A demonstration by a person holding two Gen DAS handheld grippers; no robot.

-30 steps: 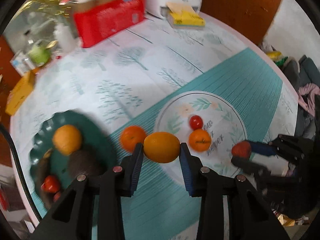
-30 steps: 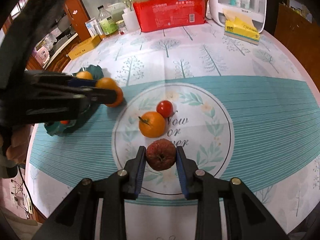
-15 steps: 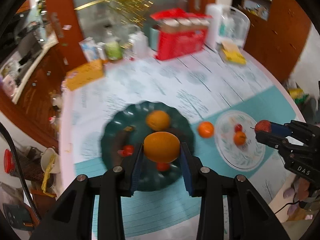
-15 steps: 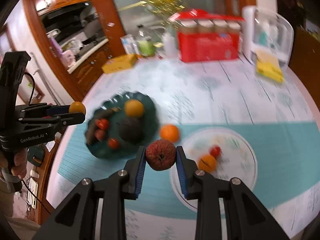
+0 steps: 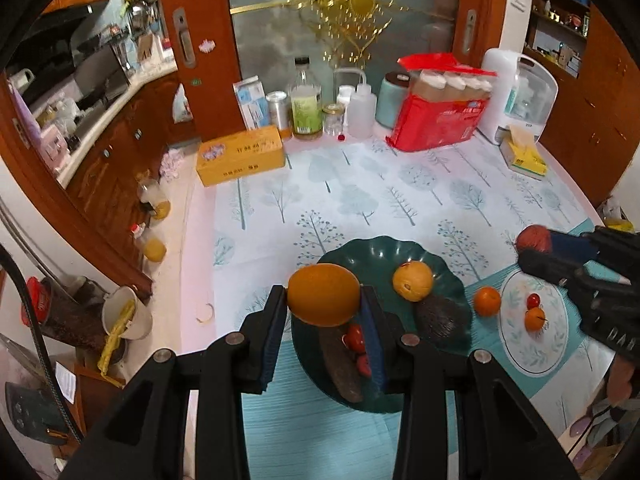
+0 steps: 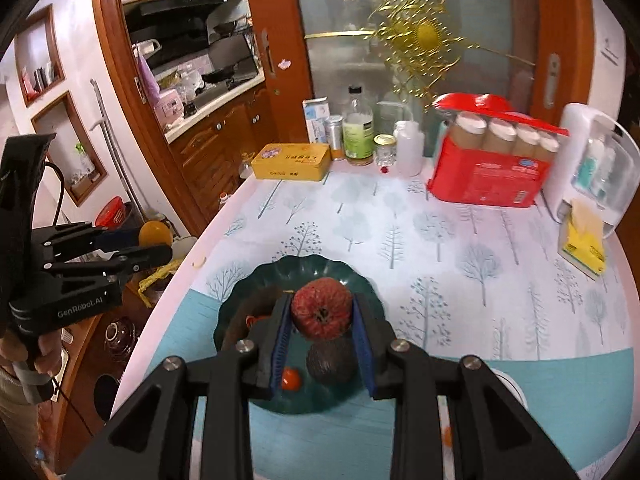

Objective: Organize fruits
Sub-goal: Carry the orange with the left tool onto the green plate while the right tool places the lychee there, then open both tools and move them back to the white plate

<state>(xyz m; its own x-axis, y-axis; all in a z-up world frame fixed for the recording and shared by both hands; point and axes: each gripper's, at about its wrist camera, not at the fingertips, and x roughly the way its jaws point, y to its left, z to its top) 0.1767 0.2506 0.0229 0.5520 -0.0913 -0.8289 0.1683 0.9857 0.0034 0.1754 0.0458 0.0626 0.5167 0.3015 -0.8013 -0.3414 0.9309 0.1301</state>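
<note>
- An orange fruit (image 5: 324, 300) was held between the fingers of the left gripper (image 5: 325, 308), which were closed snugly on its two sides; it was carried in the air above the left rim of the dark green plate (image 5: 360, 246).
- A wrinkled red fruit (image 6: 322, 314) was clamped in the same way by the right gripper (image 6: 322, 320), its fingers pressed against both flanks; it hung over the middle of the green plate, as seen from the right wrist view.
- The green plate, set near the front edge of the surface (image 5: 360, 200), was already loaded: an orange (image 5: 413, 281), a dark rough-skinned fruit (image 5: 440, 314), a long brownish fruit (image 5: 340, 364) and small red tomatoes (image 5: 355, 338) were seen in it.
- Neither carried fruit had been released, so two placements were judged to be pending.
- A small tangerine (image 5: 487, 301) was left lying on the cloth between the two plates, touching neither.
- On the white patterned plate (image 5: 560, 364), towards the right of the front edge, a small orange fruit (image 5: 535, 319) and a cherry tomato (image 5: 532, 301) were left.
- The task was judged to be past its middle: most fruit was gathered on the green plate, two pieces were in transit, and three were apparently yet to be collected.
</note>
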